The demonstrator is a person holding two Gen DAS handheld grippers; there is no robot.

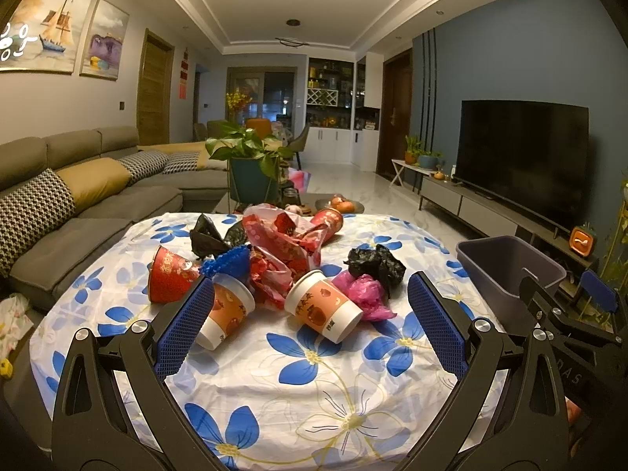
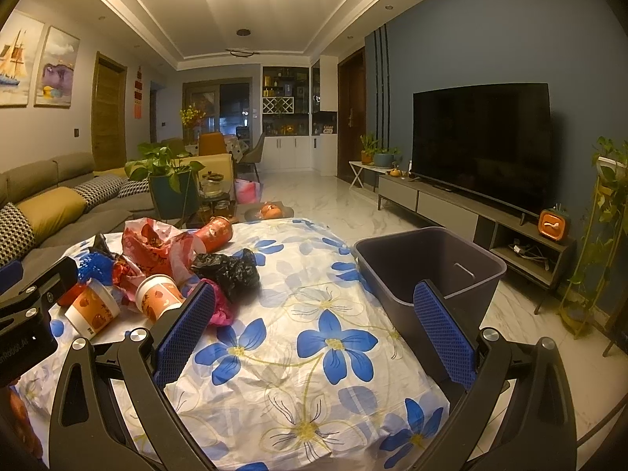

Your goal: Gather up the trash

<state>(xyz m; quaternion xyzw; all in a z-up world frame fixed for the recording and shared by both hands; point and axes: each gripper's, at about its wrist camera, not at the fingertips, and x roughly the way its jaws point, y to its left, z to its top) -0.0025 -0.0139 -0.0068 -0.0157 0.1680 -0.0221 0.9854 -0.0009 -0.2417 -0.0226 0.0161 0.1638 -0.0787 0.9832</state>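
Observation:
A heap of trash lies on the flower-print table (image 1: 314, 384): two white-and-orange paper cups (image 1: 324, 306) (image 1: 225, 312) on their sides, a red cup (image 1: 170, 274), red plastic bags (image 1: 286, 243), a pink bag (image 1: 365, 292), black bags (image 1: 376, 265) and a blue mesh piece (image 1: 231, 261). My left gripper (image 1: 310, 325) is open and empty, just short of the cups. My right gripper (image 2: 314, 329) is open and empty over bare cloth, with the heap (image 2: 165, 263) to its left. A grey bin (image 2: 428, 271) stands at the table's right edge, by the right finger.
A grey sofa (image 1: 78, 204) runs along the left. A potted plant (image 1: 251, 168) and a low table with oranges (image 1: 341, 204) stand behind the table. A TV (image 2: 482, 141) on a low cabinet lines the right wall, over marble floor (image 2: 314, 192).

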